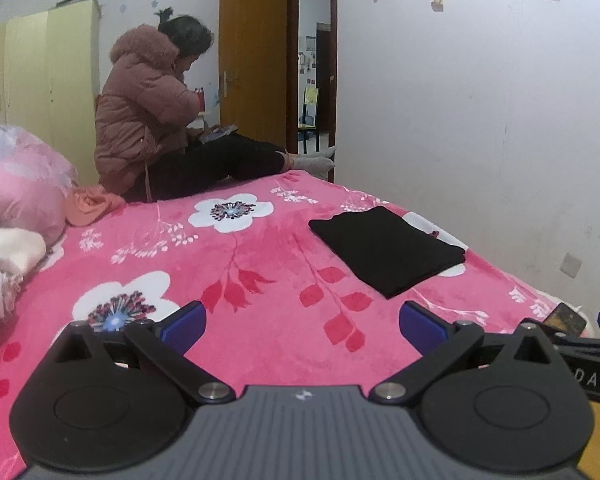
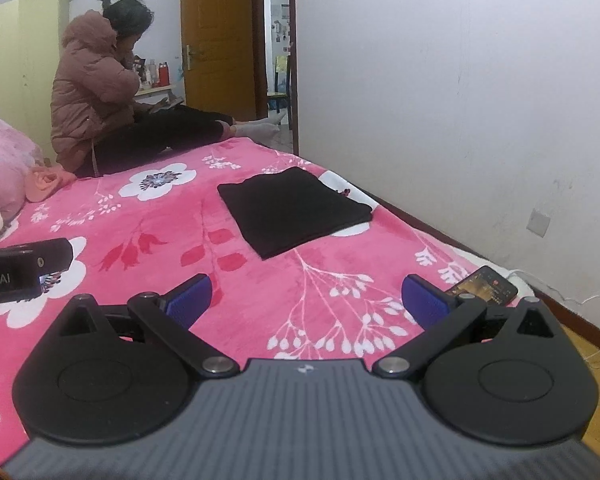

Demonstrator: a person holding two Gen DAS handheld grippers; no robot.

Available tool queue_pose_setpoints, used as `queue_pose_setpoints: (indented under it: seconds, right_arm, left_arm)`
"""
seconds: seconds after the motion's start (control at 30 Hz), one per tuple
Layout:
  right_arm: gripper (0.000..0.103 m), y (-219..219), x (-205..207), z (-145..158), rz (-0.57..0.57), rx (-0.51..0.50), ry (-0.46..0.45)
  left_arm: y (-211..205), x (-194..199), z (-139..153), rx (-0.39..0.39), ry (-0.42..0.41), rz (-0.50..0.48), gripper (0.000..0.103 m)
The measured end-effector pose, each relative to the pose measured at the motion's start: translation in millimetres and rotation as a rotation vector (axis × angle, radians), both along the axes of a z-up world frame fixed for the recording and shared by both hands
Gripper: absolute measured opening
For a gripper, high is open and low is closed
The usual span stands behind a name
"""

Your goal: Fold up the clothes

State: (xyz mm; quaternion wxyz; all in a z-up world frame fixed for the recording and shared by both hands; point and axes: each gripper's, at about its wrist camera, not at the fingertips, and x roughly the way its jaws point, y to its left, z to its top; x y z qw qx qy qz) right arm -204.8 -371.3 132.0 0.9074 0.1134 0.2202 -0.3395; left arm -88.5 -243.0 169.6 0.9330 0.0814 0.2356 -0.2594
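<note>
One folded black garment [image 1: 388,249] on one blanket [image 1: 260,264].

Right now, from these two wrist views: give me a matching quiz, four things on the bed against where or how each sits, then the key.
Things:
1. black garment
2. phone
3. orange cloth
4. left hand-held gripper

States:
A. crumpled beside the seated person
B. open, holding nothing
C. folded flat, toward the wall side
D. screen lit, at the bed's edge

Pairs: 1-C, 2-D, 3-A, 4-B
</note>
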Motion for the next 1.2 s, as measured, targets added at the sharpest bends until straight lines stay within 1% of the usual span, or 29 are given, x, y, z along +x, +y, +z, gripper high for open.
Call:
queue_pose_setpoints:
  seconds: [0.1,0.2,0.27,0.43,0.5,0.63,0.73,0.87,1.2]
  right_arm:
    - [0.102,-5.2,-1.1,-3.5,-0.013,0.041,-0.024]
    - [0.102,-9.2,-1.7,-6.0,-0.022,0.071,-0.039]
    - [0.102,-11.8,-1.3,-7.7,-0.024,0.084,-0.035]
    - [0.102,-14.9,-0.5,-14.7,-0.031,0.132,-0.027]
    - [0.102,-13.3,1.0,-16.1,-0.036,0.117,-0.014]
    - [0.102,-7.6,3.5,-13.7,-0.027,0.056,0.004]
    - [0.102,-4.9,4.0,-10.2,-0.010,0.025,0.005]
    - [0.102,-3.7,6.0,-8.8,0.027,0.012,-0.007]
    - [0.102,-5.0,9.0,-3.9,0.016,-0.022,0.014]
  left_arm:
    - [-3.3,0.0,-1.7,0.008,-0.001,-0.002,0.103]
    - [-4.5,2.1,-3.3,0.006,0.023,-0.014,0.103]
    - [-4.1,4.0,-5.1,0.001,0.044,-0.019,0.103]
    - [-3.4,2.8,-7.3,-0.002,0.038,-0.016,0.103]
    - [-3.3,0.6,-6.8,-0.008,0.027,-0.025,0.103]
    - [-2.7,-3.8,-5.2,-0.022,0.009,-0.036,0.103]
    - [-3.7,-3.8,-4.0,-0.026,0.015,-0.025,0.103]
    - [-3.3,-0.4,-1.7,-0.031,0.031,-0.041,0.103]
    - [-2.1,0.1,4.5,-0.012,0.011,-0.027,0.103]
